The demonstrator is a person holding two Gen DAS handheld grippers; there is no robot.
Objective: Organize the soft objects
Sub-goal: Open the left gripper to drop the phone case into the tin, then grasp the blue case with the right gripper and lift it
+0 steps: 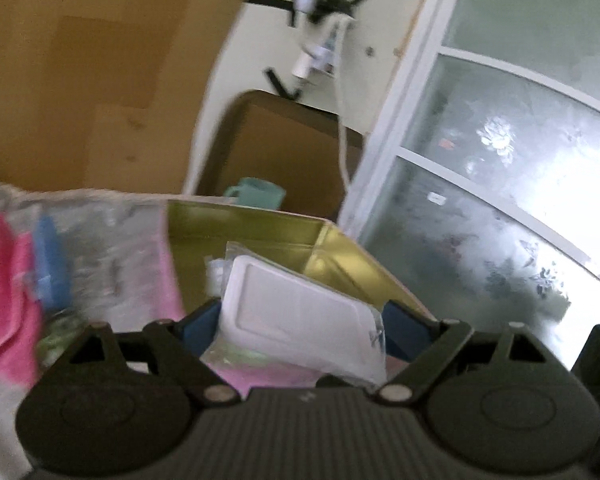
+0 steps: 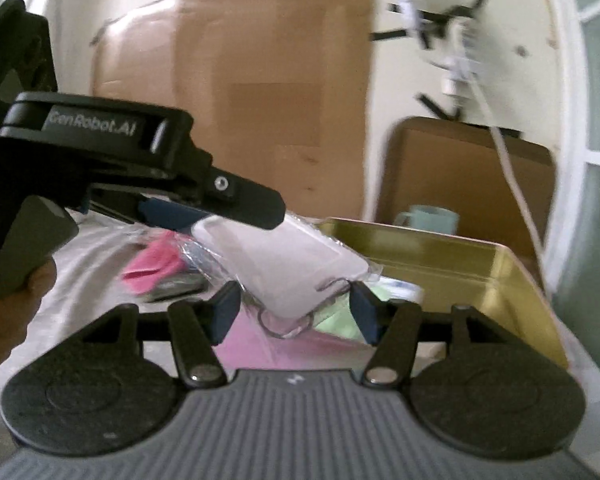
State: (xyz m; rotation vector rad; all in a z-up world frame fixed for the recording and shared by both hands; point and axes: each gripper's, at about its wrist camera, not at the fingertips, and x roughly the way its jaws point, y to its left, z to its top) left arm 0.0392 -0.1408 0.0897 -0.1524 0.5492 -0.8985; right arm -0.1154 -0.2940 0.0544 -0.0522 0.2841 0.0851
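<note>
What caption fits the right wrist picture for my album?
Both grippers, right gripper and left gripper, hold a white packet above a gold tin.

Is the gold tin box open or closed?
Open. The gold tin box shows its bare inner walls and has no lid on top; pale green cloth lies near its left end.

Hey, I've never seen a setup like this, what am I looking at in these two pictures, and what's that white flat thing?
No robot here: a person holds a hand-operated two-finger gripper in each hand, each with a camera looking along its fingers. One picture is the left gripper's view, the other the right's.

The left gripper clamps a white flat packet in clear wrapping. In the right view you see that left gripper from the side, gripping the packet; the right gripper brackets the packet's lower end, contact unclear.

Behind stands a gold tin box. Pink cloth lies on a white covering.
</note>
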